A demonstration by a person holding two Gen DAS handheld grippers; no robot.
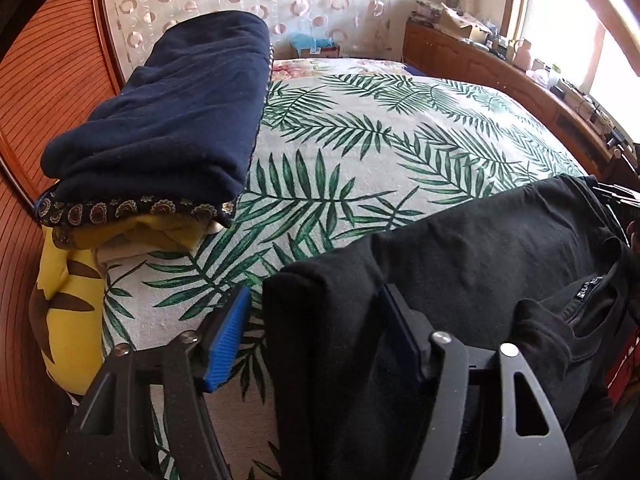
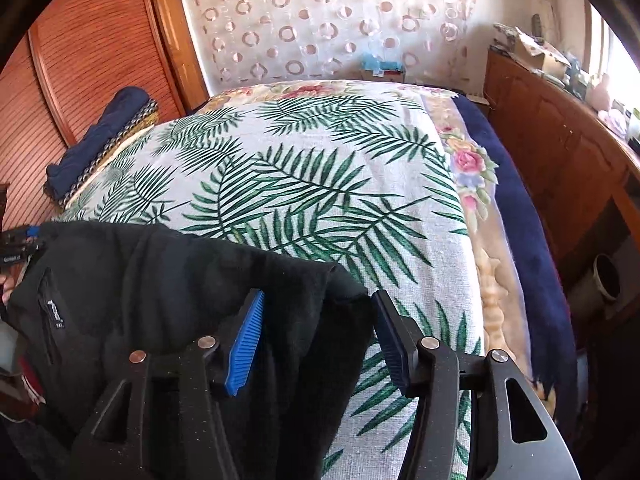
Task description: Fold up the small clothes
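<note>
One black garment (image 1: 480, 248) hangs over one bed (image 2: 320, 184) with a palm-leaf cover. One stack of folded clothes (image 1: 168, 120) sits at its left edge, a navy piece on top. Two tongs show: left (image 1: 316, 336), right (image 2: 316, 340).

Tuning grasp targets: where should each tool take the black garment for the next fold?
Judging by its pose, the two top corners: the black garment hangs stretched between the left tool and right tool, each corner sitting in open jaws. Come from the near edge, along the fingers.

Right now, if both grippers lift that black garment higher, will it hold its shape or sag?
Probably sag: the black garment already drapes limply between the left gripper and right gripper. It looks soft and light, and may slip from the open jaws.
</note>
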